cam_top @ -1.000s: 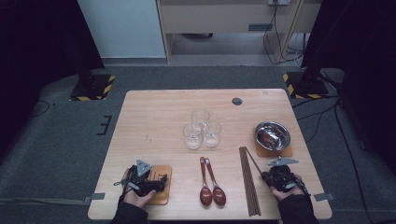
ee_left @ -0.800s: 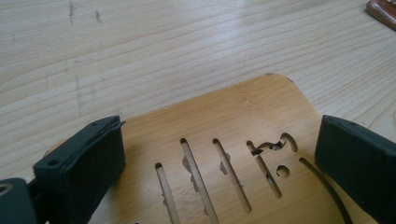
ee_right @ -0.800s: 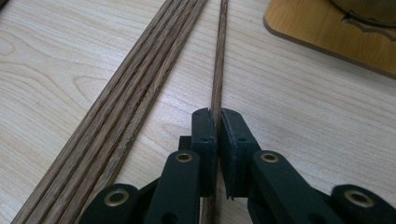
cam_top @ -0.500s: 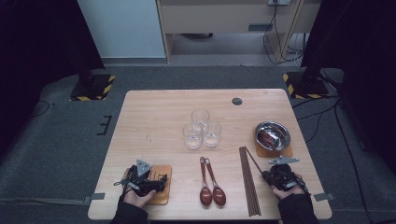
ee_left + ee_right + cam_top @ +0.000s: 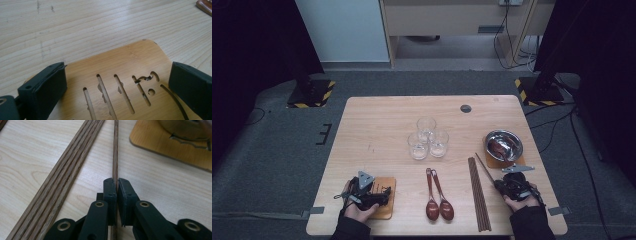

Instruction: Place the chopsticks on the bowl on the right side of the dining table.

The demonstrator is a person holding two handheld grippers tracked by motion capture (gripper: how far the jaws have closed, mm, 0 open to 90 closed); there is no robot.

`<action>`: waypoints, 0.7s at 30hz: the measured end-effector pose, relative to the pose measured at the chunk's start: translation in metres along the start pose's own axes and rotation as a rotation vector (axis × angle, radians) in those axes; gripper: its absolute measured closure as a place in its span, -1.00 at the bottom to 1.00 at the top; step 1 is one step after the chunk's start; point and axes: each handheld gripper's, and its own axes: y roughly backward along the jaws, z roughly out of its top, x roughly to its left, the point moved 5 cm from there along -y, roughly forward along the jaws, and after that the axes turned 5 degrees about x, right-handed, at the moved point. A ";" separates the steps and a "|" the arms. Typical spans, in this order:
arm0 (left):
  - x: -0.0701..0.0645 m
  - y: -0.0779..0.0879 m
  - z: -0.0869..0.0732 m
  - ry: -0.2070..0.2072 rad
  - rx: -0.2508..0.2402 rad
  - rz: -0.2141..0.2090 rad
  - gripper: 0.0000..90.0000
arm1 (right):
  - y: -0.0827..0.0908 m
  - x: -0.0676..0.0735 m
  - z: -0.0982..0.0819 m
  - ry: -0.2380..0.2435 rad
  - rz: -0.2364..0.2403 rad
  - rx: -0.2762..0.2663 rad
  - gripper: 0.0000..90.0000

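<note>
Work in hand: the right gripper (image 5: 117, 185) has one chopstick (image 5: 115, 150) singled out from the bundle of chopsticks (image 5: 478, 195), which I judge is a place setting being laid.
Landmark: the bundle, lying lengthwise near the front right of the table (image 5: 377, 120).
Right gripper jaws: pressed together on the single chopstick, which runs straight out between the two black pads.
Why held so: the pinch sits low on the stick, so most of its length points away from the hand; that probably lets it be steered and laid down like a pointer.
Single chopstick, place: just right of the bundle, its far end angled away from it toward the metal bowl (image 5: 503, 145).
Single chopstick, look: a thin, straight, dark brown wooden rod with visible grain, the same colour as the bundle.
Bundle, look: several sticks packed side by side, touching, all parallel.
Bowl: right of and beyond the bundle, standing on a wooden coaster (image 5: 162, 147); something reddish lies inside, too small to tell.
Left gripper (image 5: 364, 195): well left of the bundle, resting over another wooden coaster (image 5: 120, 75).
Left gripper jaws: spread wide, one on each side of the coaster and pinching nothing.
Why placed so: it looks parked, or ready to take that coaster by its edges.
Left coaster, look: light bamboo with rounded corners and cut-out slots.
Spoons (image 5: 438, 200): two dark red ones, just left of the bundle, bowls toward the person.
Glasses (image 5: 428, 137): three clear ones clustered beyond and left of the bundle.
</note>
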 end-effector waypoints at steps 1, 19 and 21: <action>0.000 0.000 0.000 0.000 0.000 0.000 -0.98 | 0.000 -0.001 0.001 0.006 -0.003 -0.002 0.90; 0.000 0.000 0.000 0.000 0.000 0.000 -0.98 | -0.005 -0.004 0.005 0.001 -0.008 0.002 0.90; 0.000 0.000 0.000 0.000 0.000 0.000 -0.98 | -0.008 -0.003 0.005 0.006 -0.012 0.005 0.90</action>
